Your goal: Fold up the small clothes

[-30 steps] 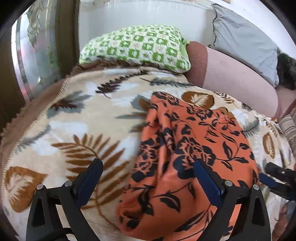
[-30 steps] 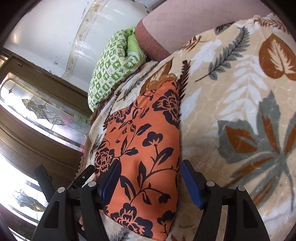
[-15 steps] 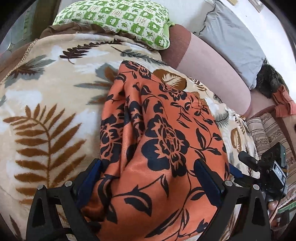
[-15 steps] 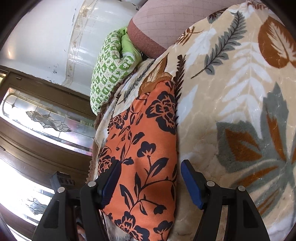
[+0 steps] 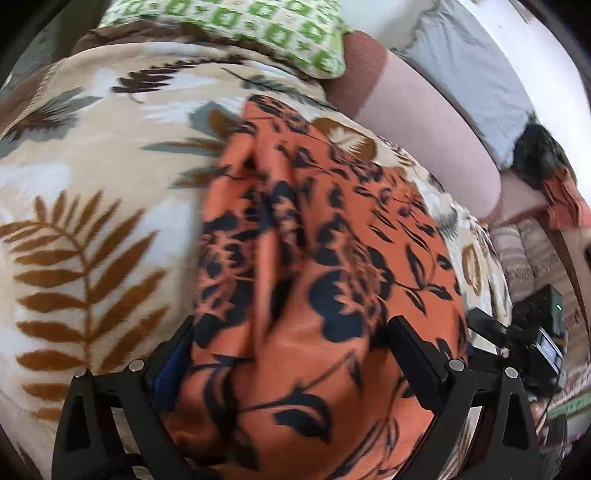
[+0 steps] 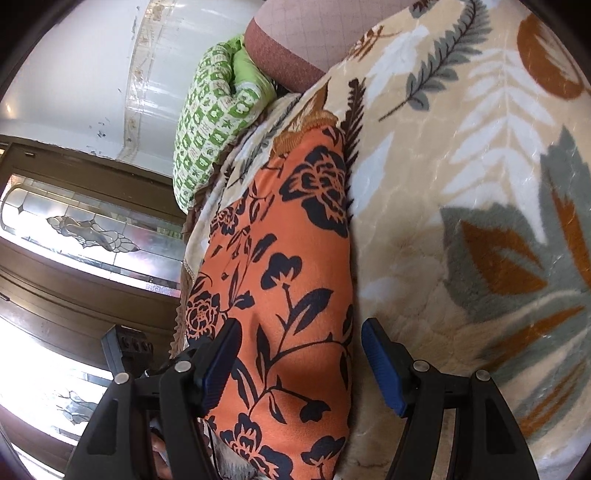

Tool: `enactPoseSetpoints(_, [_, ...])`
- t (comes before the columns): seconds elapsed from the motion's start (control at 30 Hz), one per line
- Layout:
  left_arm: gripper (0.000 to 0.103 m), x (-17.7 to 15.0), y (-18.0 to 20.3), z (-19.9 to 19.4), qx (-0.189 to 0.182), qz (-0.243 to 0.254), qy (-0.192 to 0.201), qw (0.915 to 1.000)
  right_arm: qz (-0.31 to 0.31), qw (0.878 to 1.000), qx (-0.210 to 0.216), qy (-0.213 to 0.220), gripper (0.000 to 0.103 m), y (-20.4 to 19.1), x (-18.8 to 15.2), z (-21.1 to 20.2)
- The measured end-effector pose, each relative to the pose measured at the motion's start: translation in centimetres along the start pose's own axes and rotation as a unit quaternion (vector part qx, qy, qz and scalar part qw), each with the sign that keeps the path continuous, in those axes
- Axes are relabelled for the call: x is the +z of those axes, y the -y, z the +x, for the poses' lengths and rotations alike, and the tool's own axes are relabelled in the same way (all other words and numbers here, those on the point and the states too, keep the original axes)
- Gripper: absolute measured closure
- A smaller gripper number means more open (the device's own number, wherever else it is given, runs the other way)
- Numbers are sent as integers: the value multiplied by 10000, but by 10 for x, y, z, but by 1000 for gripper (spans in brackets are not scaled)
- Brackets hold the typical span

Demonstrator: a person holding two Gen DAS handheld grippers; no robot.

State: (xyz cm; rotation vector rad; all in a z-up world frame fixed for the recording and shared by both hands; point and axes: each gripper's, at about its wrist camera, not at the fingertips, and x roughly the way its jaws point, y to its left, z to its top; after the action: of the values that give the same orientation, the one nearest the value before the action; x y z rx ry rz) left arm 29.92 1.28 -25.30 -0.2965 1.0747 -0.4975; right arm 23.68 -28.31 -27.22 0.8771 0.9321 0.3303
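An orange garment with a dark flower print (image 5: 332, 266) lies on a cream blanket with leaf patterns (image 5: 92, 221). My left gripper (image 5: 291, 343) is open, its jaws on either side of the near bunched end of the cloth. In the right wrist view the garment (image 6: 288, 277) runs as a long strip. My right gripper (image 6: 299, 350) is open astride its near end. The right gripper also shows at the right edge of the left wrist view (image 5: 532, 339).
A green checked pillow (image 5: 236, 26) and a pink bolster (image 5: 417, 107) lie at the far end of the bed, with a grey pillow (image 5: 469, 74) behind. A wooden door with patterned glass (image 6: 74, 229) stands to the left in the right wrist view.
My left gripper has moved forward over the garment, which now bunches up between its jaws. My right gripper has closed in slightly along the garment's edge.
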Motion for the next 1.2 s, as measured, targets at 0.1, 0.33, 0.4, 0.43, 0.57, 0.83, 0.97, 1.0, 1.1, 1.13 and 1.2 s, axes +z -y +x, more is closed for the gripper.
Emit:
enactPoseSetpoints(0.1, [5, 0, 0, 1, -224, -73, -32, 9997, 86, 9999, 44, -79, 32, 4, -2, 7])
enactPoseSetpoints(0.33, [17, 3, -5, -1, -38, -259, 155, 9995, 24, 9999, 133, -71, 32, 1, -1, 16])
enactPoseSetpoints(0.4, [18, 1, -1, 0, 196, -153, 195, 9995, -15, 9999, 136, -67, 32, 0, 0, 18])
enactPoseSetpoints(0.43, [19, 0, 2, 0, 335, -97, 229, 9991, -41, 9999, 140, -62, 32, -1, 1, 20])
enactPoseSetpoints(0.57, [19, -3, 11, 0, 701, 107, 289, 9971, -156, 9997, 184, -55, 31, -3, 3, 24])
enactPoseSetpoints(0.83, [19, -1, 17, 6, 926, 163, 304, 9951, -547, 9985, -86, -57, 31, -18, 5, 42])
enactPoseSetpoints(0.97, [18, -2, 19, 7, 1007, 172, 318, 9943, -586, 9982, -125, -61, 31, -19, 8, 47])
enactPoseSetpoints(1.0, [18, -2, 18, 7, 1017, 158, 324, 9942, -603, 9981, -138, -59, 31, -19, 8, 48])
enactPoseSetpoints(1.1, [17, -3, 19, 7, 1057, 135, 345, 9937, -664, 9976, -175, -58, 31, -21, 10, 51])
enactPoseSetpoints(1.13, [17, -3, 19, 7, 1071, 140, 354, 9935, -672, 9976, -171, -63, 31, -22, 10, 51])
enactPoseSetpoints(1.2, [17, -3, 20, 7, 1084, 145, 363, 9933, -651, 9977, -155, -60, 31, -21, 10, 50])
